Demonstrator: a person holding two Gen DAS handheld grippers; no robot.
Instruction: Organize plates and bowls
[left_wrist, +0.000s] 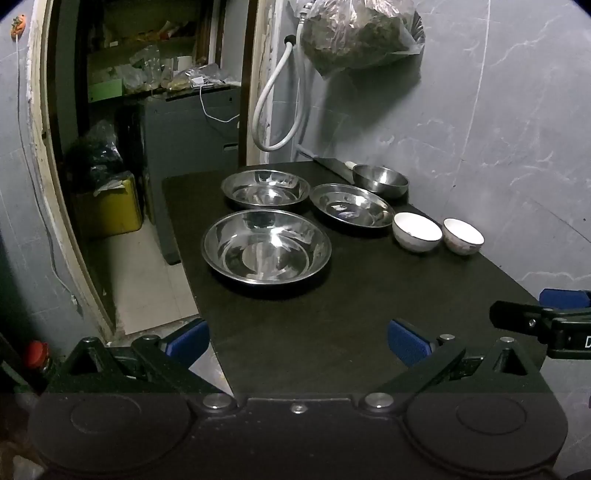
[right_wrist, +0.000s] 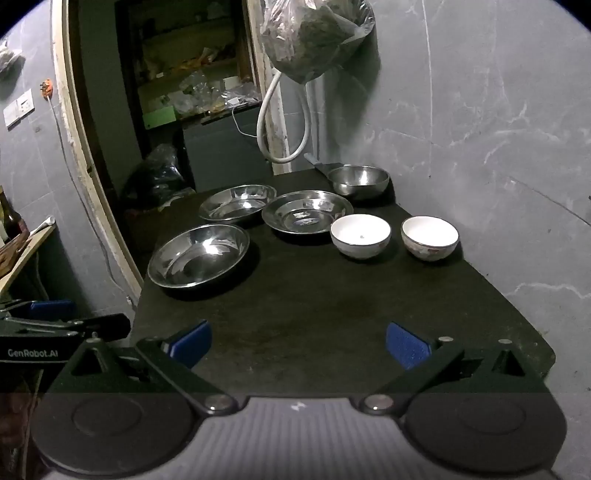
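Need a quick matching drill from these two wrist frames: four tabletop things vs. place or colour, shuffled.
Things:
1. nearest steel plate
2. steel bowl
3. white bowls
4. hose

Descriptions:
A. hangs looped on the wall
B. far corner of the table, by the wall
C. a pair side by side, right of the plates
D. front left, closest to the open left gripper

Pairs: 1-D, 2-B, 3-C, 4-A

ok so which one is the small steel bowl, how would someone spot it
Start at the black tabletop and follow it to the far end by the grey marbled wall. The small deep stainless-steel bowl sits there, nearest the hanging white hose. Unlike the three wide shallow steel dishes it is narrow and deep, and unlike the two white ceramic bowls it is bare metal.
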